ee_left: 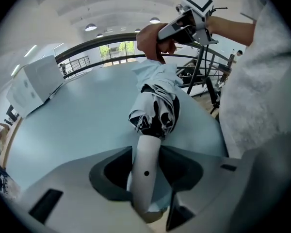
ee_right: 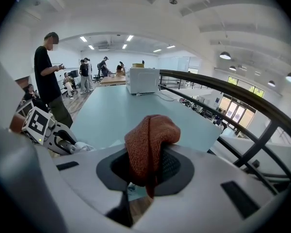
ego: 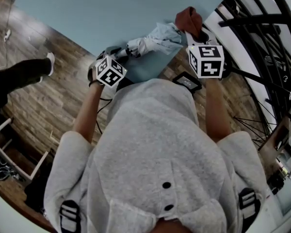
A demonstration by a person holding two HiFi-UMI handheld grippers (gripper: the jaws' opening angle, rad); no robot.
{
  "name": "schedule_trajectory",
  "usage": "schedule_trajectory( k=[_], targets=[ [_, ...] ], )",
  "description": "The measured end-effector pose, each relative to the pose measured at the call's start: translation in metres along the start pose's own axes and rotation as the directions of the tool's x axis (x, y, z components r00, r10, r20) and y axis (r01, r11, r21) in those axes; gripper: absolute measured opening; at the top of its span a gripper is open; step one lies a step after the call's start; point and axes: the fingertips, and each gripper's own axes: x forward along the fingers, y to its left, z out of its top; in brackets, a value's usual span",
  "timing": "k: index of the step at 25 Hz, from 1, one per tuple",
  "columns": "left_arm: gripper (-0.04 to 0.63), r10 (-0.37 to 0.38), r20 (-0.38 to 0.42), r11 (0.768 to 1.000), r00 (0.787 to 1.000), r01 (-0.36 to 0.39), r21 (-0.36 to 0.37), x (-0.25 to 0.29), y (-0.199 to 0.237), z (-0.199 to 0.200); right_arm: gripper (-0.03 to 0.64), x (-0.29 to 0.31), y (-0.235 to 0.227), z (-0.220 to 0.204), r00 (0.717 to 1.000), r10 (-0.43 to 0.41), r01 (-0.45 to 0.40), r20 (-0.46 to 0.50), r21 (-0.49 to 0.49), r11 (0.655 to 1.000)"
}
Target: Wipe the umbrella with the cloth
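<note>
The left gripper (ee_left: 145, 173) stands with its jaws spread wide around the pale handle (ee_left: 146, 159) of a folded umbrella (ee_left: 156, 106), dark gaps showing on either side of the handle, so the pads are not pressing on it. The umbrella, its pale canopy bunched with dark patterned folds, lies on a light blue table (ego: 102, 13) with the handle end at the table's near edge and the canopy running away toward the far right. At that far end the right gripper (ee_right: 146, 171) pinches a rust-red cloth (ee_right: 149, 142); the cloth rises out of the closed jaws and flops over to the right. From the left gripper view the cloth sits right at the umbrella's far tip, though whether it touches the fabric cannot be told. The person holding both grippers wears a grey hooded top (ego: 155, 159) and stands at the table's corner over a wooden floor (ego: 48, 106), with a black railing (ego: 254, 21) to the right. In the right gripper view a white box (ee_right: 141, 80) rests on the table's far end, and a bystander in black (ee_right: 46, 76) stands to the left beside the table.
</note>
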Motion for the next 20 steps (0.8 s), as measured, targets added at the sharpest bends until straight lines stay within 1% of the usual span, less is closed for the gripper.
schedule_trajectory(
  k=[2,3,5,7,10,12,16,20],
  targets=[
    [0.183,0.011,0.000,1.000,1.000,-0.011,-0.015,0.001,0.003,0.000,0.075,0.003,-0.002,-0.002,1.000,-0.012,0.012,-0.009,0.004,1.000],
    [0.183,0.021,0.001,0.999,1.000,-0.021,-0.036,0.002,0.006,0.001,0.075,0.004,-0.003,-0.003,1.000,-0.018,0.018,-0.013,0.006,1.000],
    [0.180,0.049,0.006,0.993,0.999,-0.048,-0.103,0.003,0.014,0.003,0.075,0.005,-0.003,-0.006,0.999,-0.027,0.027,-0.019,0.010,1.000],
    [0.173,0.079,0.013,0.982,0.997,-0.076,-0.172,0.004,0.024,0.007,0.075,0.007,-0.004,-0.008,0.999,-0.031,0.031,-0.024,0.015,0.999],
    [0.173,0.111,0.015,0.969,0.994,-0.105,-0.225,0.010,0.036,0.012,0.075,0.015,-0.005,-0.015,0.999,-0.031,0.032,-0.036,0.026,0.999],
    [0.173,0.115,0.019,0.967,0.993,-0.108,-0.231,0.011,0.039,0.015,0.075,0.023,-0.006,-0.019,0.999,-0.028,0.029,-0.042,0.034,0.999],
    [0.172,0.117,0.026,0.970,0.993,-0.109,-0.217,0.010,0.043,0.017,0.075,0.045,-0.009,-0.027,0.997,-0.028,0.032,-0.065,0.053,0.998],
    [0.172,0.089,0.031,0.972,0.996,-0.080,-0.219,0.013,0.043,0.018,0.075,0.066,-0.008,-0.039,0.994,-0.020,0.028,-0.107,0.073,0.997]
  ],
)
